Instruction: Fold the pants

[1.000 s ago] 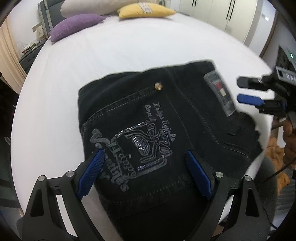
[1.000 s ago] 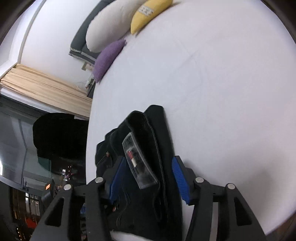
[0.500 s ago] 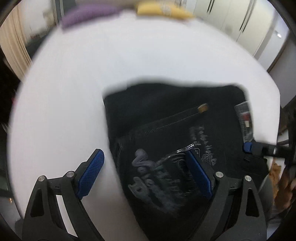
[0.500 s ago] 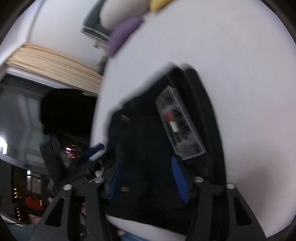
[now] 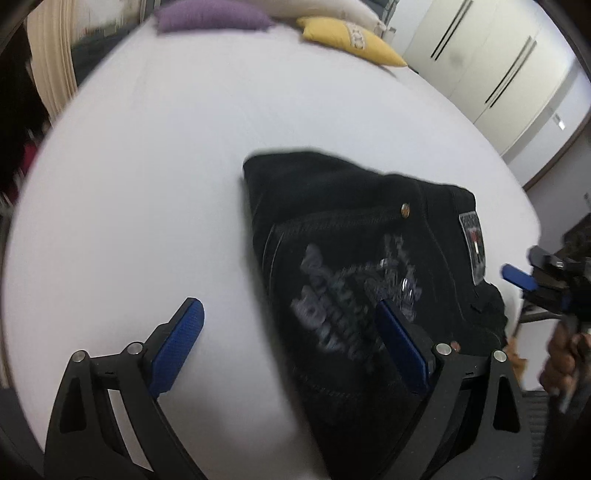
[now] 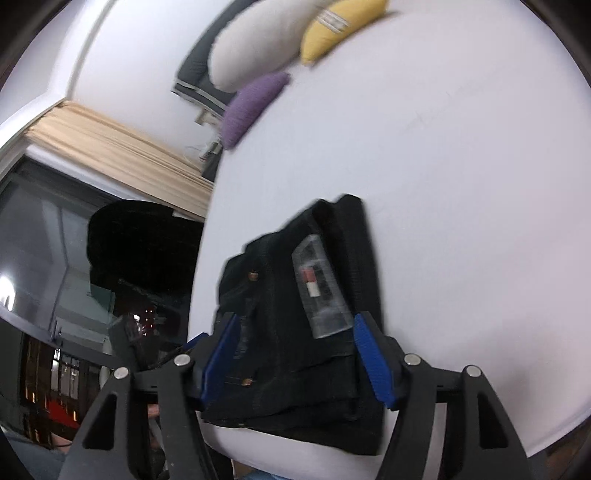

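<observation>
Black jeans [image 5: 369,266] lie folded into a compact stack near the front edge of a white bed [image 5: 177,166], the back pocket with its silvery embroidered design [image 5: 354,295] facing up and a clear plastic tag [image 5: 472,247] along the waistband side. The left gripper [image 5: 291,332] hovers low with its jaws spread wide and nothing between them: one blue finger is over bare sheet, the other over the pocket design. In the right wrist view, the right gripper [image 6: 295,354] also has its jaws apart, straddling the near end of the jeans [image 6: 295,314] without visibly pinching them; the clear tag [image 6: 317,291] sits just ahead of its right finger. Farther back, at the head of the bed, rest a purple cushion [image 5: 210,16], a yellow cushion [image 5: 347,42] and a white pillow [image 6: 258,48]. White wardrobe doors [image 5: 491,62] stand beyond the bed's far corner.
</observation>
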`<state>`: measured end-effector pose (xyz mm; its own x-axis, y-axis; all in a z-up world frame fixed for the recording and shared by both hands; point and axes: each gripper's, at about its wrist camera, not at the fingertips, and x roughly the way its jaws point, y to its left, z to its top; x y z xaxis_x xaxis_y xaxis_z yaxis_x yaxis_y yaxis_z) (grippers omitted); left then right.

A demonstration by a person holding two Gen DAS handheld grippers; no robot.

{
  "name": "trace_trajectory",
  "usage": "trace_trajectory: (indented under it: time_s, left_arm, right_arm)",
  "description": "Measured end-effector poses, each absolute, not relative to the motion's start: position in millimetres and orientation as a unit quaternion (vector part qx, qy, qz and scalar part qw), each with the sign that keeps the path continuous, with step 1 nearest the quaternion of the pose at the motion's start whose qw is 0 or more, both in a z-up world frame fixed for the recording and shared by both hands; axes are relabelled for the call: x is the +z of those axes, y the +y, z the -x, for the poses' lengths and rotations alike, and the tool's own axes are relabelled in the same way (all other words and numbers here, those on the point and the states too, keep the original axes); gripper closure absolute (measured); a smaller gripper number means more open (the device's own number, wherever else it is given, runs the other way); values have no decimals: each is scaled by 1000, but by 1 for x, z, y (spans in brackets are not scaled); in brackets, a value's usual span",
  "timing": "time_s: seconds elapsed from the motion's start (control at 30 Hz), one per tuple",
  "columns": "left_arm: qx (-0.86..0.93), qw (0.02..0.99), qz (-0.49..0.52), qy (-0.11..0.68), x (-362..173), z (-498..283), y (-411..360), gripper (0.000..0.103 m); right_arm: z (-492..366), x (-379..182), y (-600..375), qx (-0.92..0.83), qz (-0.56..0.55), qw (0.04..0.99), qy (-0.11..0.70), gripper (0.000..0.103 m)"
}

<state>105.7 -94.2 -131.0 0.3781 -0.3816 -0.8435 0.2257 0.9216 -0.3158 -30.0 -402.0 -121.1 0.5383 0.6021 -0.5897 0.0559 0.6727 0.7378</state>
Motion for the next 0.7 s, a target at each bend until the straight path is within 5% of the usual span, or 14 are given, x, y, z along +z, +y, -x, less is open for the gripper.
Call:
trace_trajectory:
  time_s: [0.47,0.53,0.7]
  left_arm:
    - [-249,772,93,578,-156,-122,-108,13]
    - [-257,767,98,580,-157,-125,-111,30]
    - [-243,767,110,583,-154,-129,-110,49]
  right_arm:
    - [-46,-179,-396,214,-371,735,526,38]
    - [-47,-179,-389,214,-366,734,530,45]
    - [-44,-170,-372,190,-315,755,543,61]
